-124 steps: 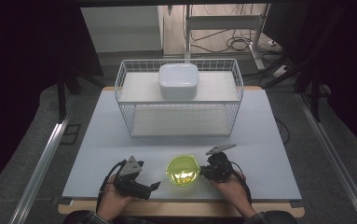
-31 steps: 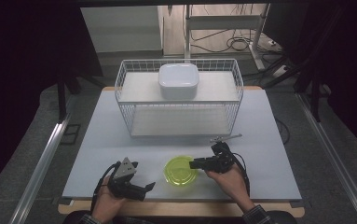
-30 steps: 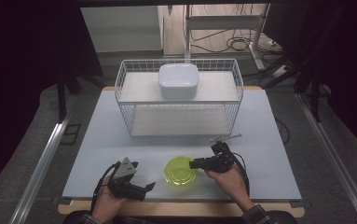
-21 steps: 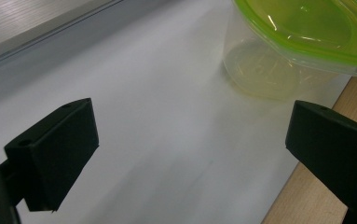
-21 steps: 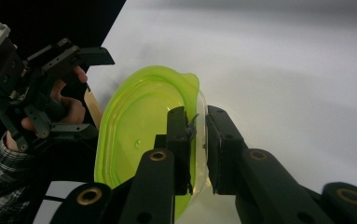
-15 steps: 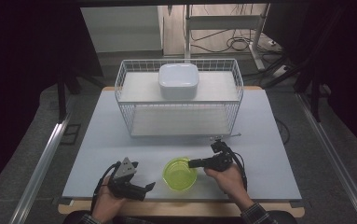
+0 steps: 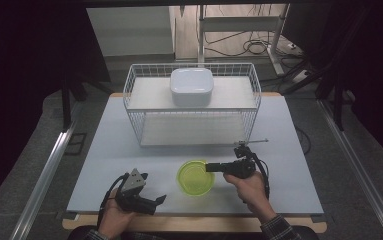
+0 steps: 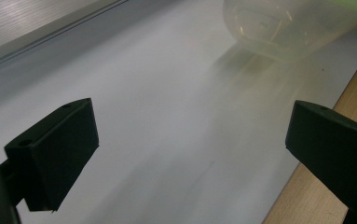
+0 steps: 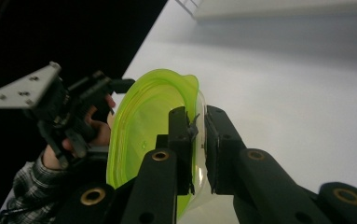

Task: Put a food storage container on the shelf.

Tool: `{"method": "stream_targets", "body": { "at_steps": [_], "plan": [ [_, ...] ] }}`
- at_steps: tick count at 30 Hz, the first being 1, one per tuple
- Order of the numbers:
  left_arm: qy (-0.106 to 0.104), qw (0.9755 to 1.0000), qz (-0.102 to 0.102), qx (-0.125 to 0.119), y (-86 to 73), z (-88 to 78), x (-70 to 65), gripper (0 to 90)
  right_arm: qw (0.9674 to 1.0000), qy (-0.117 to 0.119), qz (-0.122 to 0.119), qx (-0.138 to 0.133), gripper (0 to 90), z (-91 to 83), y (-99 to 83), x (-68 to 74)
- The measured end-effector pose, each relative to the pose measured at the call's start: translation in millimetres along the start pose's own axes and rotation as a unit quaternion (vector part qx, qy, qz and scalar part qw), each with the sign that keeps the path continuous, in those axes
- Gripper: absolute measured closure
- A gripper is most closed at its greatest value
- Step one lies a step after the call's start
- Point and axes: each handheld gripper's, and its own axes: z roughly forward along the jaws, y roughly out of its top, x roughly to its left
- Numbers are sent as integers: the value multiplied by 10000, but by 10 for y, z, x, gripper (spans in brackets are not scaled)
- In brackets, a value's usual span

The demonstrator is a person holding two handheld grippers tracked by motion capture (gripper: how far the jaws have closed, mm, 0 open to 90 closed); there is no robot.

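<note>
The right gripper [image 7: 211,168] has just closed its fingers [image 9: 181,140] on the rim of the green bowl [image 7: 195,177], one finger inside the wall and one outside, pads pressing it. The bowl sits on the counter [image 7: 289,150] well in front of the wire basket [image 7: 251,107], near the counter's front edge. The left gripper [image 7: 160,199] rests just to the bowl's left, its fingers [image 8: 57,149] spread wide with nothing between them. A white container [image 7: 192,86] lies on top of the basket.
</note>
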Motion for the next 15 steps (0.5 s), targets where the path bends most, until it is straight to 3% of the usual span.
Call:
{"method": "stream_targets", "body": {
  "at_steps": [15],
  "plan": [
    [-6, 10000, 17, 5, 1, -3, 0, 24, 9990, 66, -255, -349, 820, -220, 288, 224]
  ]
}}
